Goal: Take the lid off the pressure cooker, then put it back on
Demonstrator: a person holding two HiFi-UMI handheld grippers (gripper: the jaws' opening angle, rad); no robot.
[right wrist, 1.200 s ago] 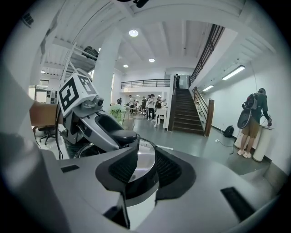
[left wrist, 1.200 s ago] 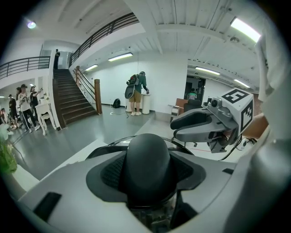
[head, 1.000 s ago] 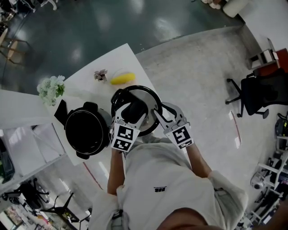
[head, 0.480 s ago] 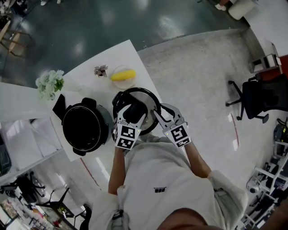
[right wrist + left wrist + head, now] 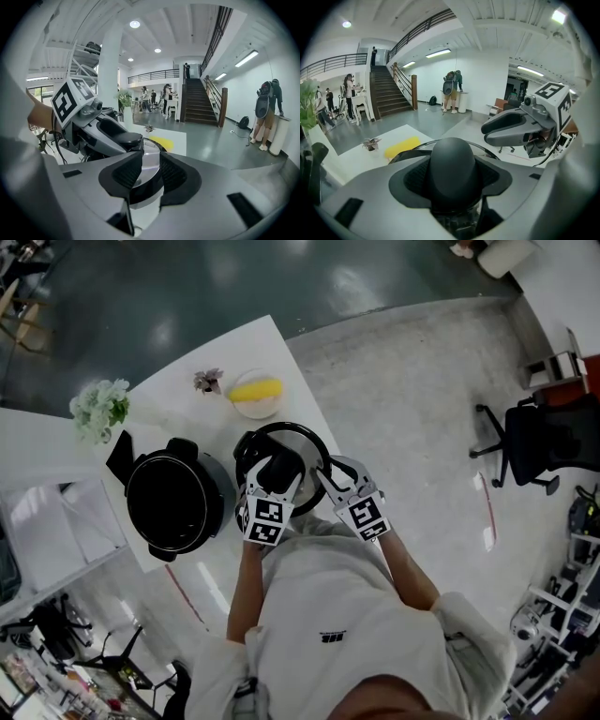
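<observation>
The open black pressure cooker pot (image 5: 173, 498) stands on the white table (image 5: 178, 404). Its steel lid (image 5: 298, 451), ringed in black, hangs just right of the pot near the table's right edge. My left gripper (image 5: 277, 476) is shut on the lid's black knob (image 5: 452, 157), which fills the space between its dark pads. My right gripper (image 5: 325, 479) grips the lid's near right edge, and in the right gripper view its gripper (image 5: 143, 176) has the black rim (image 5: 140, 190) between its pads. Whether the lid touches the table I cannot tell.
A yellow fruit on a white plate (image 5: 255, 392) sits just beyond the lid, with a small plant (image 5: 208, 381) and a bunch of white flowers (image 5: 98, 409) further left. A black object (image 5: 120, 456) lies by the pot. An office chair (image 5: 539, 442) stands on the floor at right.
Both grippers have sunk together with the lid held between them, still right of the pot. The grip on the knob and on the rim has not altered.
</observation>
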